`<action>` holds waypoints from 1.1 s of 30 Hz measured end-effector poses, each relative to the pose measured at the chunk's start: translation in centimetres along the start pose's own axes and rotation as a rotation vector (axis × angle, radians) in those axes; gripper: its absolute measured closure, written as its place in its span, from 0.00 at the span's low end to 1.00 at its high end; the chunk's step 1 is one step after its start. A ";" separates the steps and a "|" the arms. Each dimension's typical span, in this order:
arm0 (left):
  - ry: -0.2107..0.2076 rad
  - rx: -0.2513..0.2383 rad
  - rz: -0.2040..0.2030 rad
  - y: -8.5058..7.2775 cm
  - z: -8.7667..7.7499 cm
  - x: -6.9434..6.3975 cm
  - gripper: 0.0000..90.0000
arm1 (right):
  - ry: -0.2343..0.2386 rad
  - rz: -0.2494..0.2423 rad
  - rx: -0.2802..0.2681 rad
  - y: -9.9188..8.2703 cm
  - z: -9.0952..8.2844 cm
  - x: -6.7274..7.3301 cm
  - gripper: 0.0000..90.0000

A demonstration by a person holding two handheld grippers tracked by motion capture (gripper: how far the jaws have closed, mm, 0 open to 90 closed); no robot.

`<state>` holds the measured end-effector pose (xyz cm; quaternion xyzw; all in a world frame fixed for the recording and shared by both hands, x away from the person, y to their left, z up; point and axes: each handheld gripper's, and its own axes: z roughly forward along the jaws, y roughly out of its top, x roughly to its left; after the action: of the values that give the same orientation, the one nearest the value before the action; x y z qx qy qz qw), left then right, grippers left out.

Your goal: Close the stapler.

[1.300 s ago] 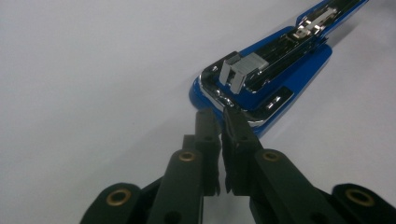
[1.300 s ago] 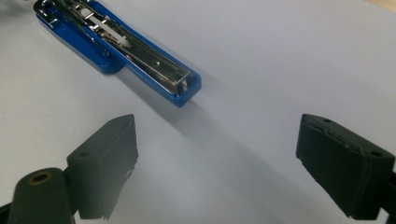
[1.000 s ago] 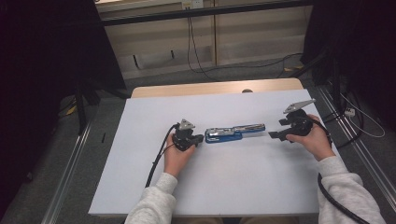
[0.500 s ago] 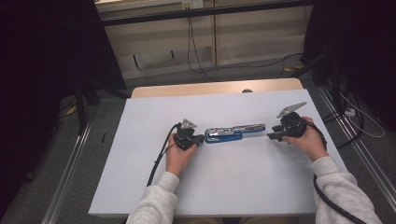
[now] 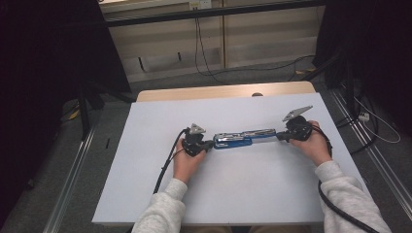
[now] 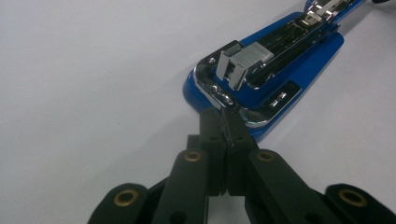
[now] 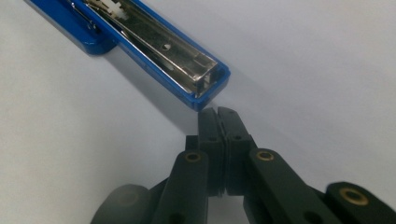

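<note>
Now, at mid-bench, left tongs (image 6: 227, 128) pinch the stapler (image 5: 245, 139) base's rim; right tongs (image 7: 218, 116), just closed empty, should nudge its arm gently.

— On the worktop (image 5: 145, 194)?
— Stapler (image 5: 243, 139), opened out flat, lying crosswise near the middle.
— At its left end?
— Left tongs (image 5: 210, 144), tips against the base's end (image 6: 224, 100), hand (image 5: 183, 162) just behind, nearer the front edge.
— At its right end?
— Right tongs (image 5: 281, 137), tips just before the arm's tip (image 7: 205, 91), hand (image 5: 316, 145) beyond.
— Behind the worktop?
— Floor (image 5: 218, 80), with cables (image 5: 197, 46) across it.
</note>
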<state>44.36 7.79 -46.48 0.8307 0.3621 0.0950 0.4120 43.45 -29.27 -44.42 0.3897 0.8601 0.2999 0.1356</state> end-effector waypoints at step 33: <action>-0.006 -0.001 -0.012 0.1 0.0 0.1 0.94 | 0.057 -0.021 -0.090 1.2 -0.5 1.0 0.89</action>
<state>44.53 7.84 -46.39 0.8287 0.3658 0.0904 0.4140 43.26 -28.11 -43.27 0.3653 0.8535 0.3476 0.1317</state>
